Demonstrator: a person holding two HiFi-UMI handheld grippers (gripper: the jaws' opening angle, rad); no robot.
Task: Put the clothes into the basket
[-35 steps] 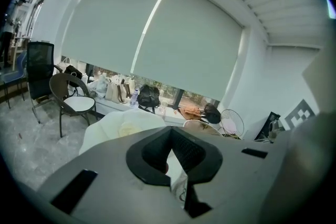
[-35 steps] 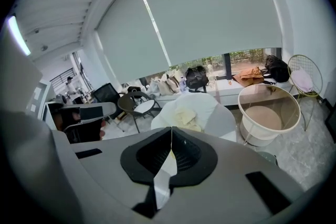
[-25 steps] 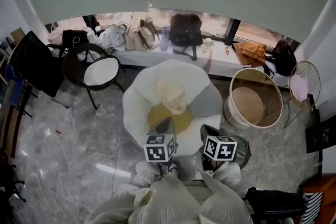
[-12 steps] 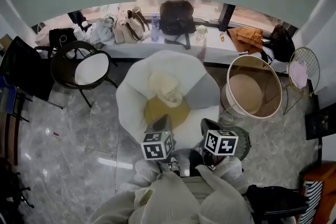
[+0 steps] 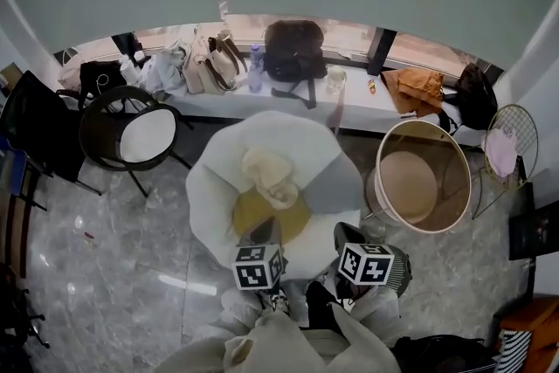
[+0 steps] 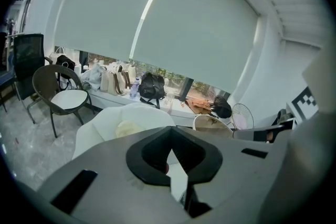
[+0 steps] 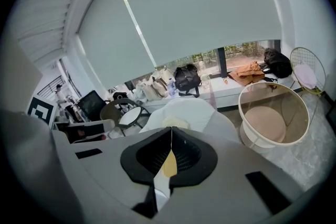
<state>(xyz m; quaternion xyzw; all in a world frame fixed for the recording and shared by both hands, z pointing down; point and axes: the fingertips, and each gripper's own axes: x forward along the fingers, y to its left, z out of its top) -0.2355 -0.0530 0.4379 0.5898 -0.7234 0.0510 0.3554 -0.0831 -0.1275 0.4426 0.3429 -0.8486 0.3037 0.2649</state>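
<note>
Both grippers have their jaws together, with nothing gripped. The left gripper (image 5: 265, 231) (image 6: 170, 150) hangs at the front edge of a white padded seat (image 5: 217, 188). Its tip is over a mustard garment (image 5: 262, 212) that lies at the seat's front. The right gripper (image 5: 347, 233) (image 7: 170, 150) is beside it, off the seat's front right corner.

A bunched cream garment (image 5: 269, 175) lies at the seat's middle, touching the far side of the mustard garment. A grey patch (image 5: 336, 183) covers the seat's right side, between the clothes and the basket (image 5: 410, 188). The basket stands on the floor just beside the seat's right edge, its beige bottom showing.

Left of the seat stands a dark chair (image 5: 144, 134) with a white cushion. Behind the seat, a window ledge (image 5: 362, 107) carries beige handbags (image 5: 208, 65), a bottle (image 5: 255, 68) and a black backpack (image 5: 294, 50). Toward its right end lies an orange-brown cloth (image 5: 417, 87). A wire chair (image 5: 507, 148) with a pink pad stands beyond the basket.
</note>
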